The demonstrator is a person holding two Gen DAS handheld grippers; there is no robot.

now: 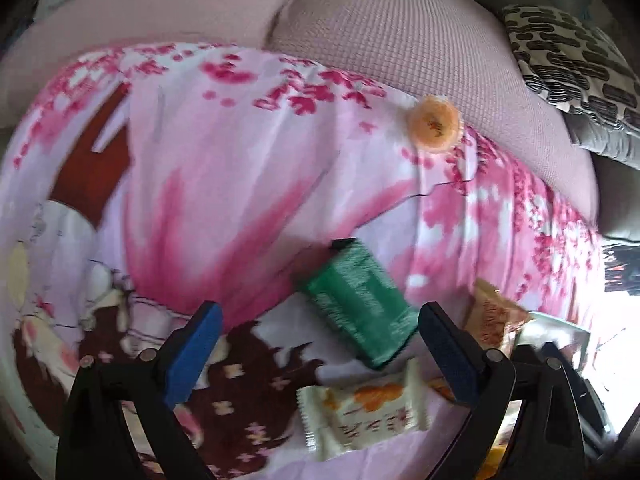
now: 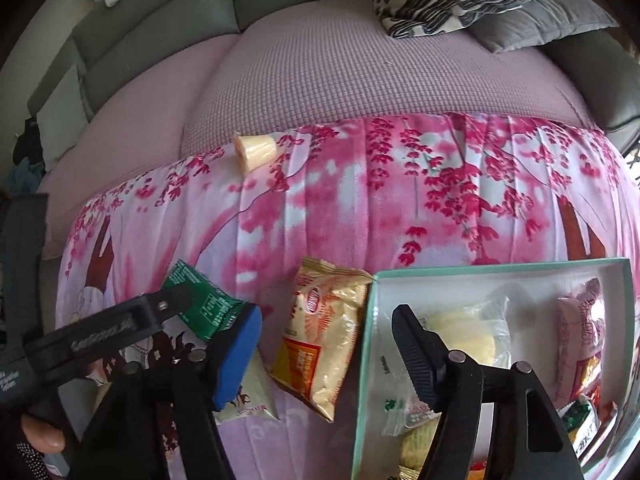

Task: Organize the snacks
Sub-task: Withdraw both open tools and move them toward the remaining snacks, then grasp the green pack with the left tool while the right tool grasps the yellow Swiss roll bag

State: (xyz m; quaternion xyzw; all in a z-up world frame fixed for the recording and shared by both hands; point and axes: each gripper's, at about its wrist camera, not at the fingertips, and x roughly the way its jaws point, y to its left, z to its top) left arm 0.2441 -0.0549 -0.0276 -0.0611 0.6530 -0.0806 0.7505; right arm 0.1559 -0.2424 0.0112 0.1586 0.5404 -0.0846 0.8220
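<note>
Snacks lie scattered on a pink blossom-print blanket (image 2: 400, 208) spread over a mauve sofa seat (image 2: 360, 80), a soft flat place that keeps the packets in reach and easy to see. At the blanket's near right corner sits the mint-edged box (image 2: 500, 269), white inside, plainly the collecting place: it already holds a clear-wrapped yellow cake (image 2: 476, 332), a pink packet (image 2: 580, 332) and smaller wrapped sweets near its front edge.

Just outside the box's left wall lies a golden snack bag (image 2: 320, 332), touching or nearly touching the rim, probably next in line. Left of that is a green packet (image 1: 360, 304), lying flat and tilted, with a cream packet printed in orange (image 1: 360, 416) below it. Far off, at the blanket's back edge, a small orange jelly cup (image 1: 434, 124) lies on its side, well apart from the rest.

The left gripper (image 1: 320, 360) hangs over the green packet, jaws spread wide, nothing held; it looks set for that packet. The right gripper (image 2: 328, 356) stands about half open and empty, straddling the box's left wall and the golden bag.
</note>
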